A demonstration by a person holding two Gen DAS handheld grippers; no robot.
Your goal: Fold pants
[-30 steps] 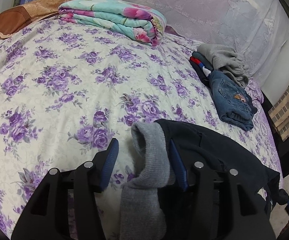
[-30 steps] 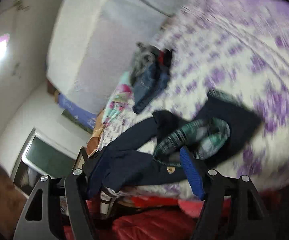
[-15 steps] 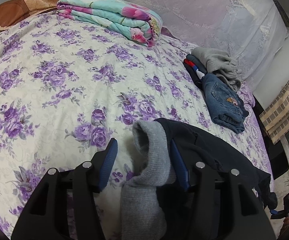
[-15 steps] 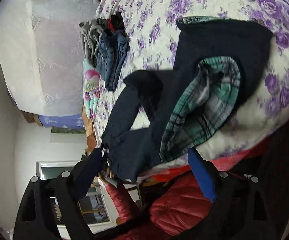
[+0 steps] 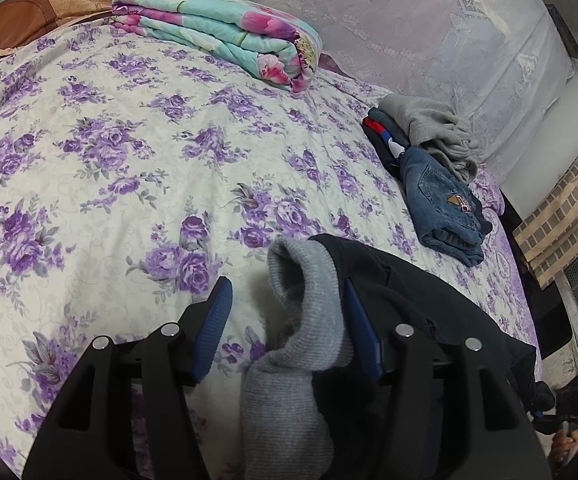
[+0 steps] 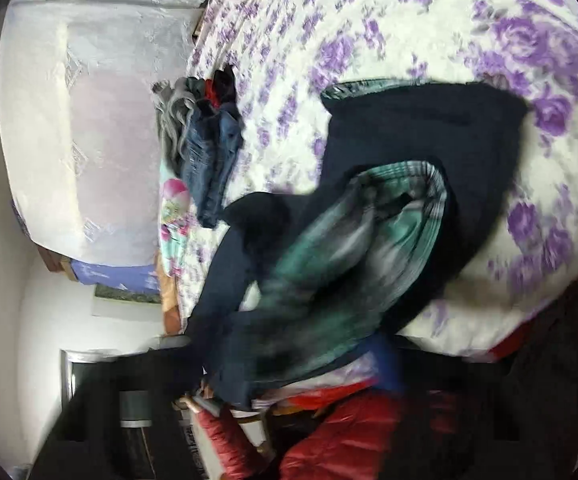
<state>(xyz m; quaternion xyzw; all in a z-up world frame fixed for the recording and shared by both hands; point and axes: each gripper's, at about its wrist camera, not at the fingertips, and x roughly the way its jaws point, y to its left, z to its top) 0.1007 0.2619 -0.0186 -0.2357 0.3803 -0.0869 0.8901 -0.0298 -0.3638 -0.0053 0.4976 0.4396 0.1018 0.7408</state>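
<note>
pants point(image 5: 429, 312) lie crumpled at the bed's point(image 5: 129, 184) near edge. my left gripper point(image 5: 285, 312) is spread, grey cuff point(image 5: 305, 292) against the right finger only. right gripper point(image 6: 289, 360) is blurred at the plaid-lined waist point(image 6: 369, 240); i can't tell its jaws.

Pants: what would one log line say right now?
pants: unfolded on bed | left gripper: open around grey cuff | right gripper: blurred
</note>
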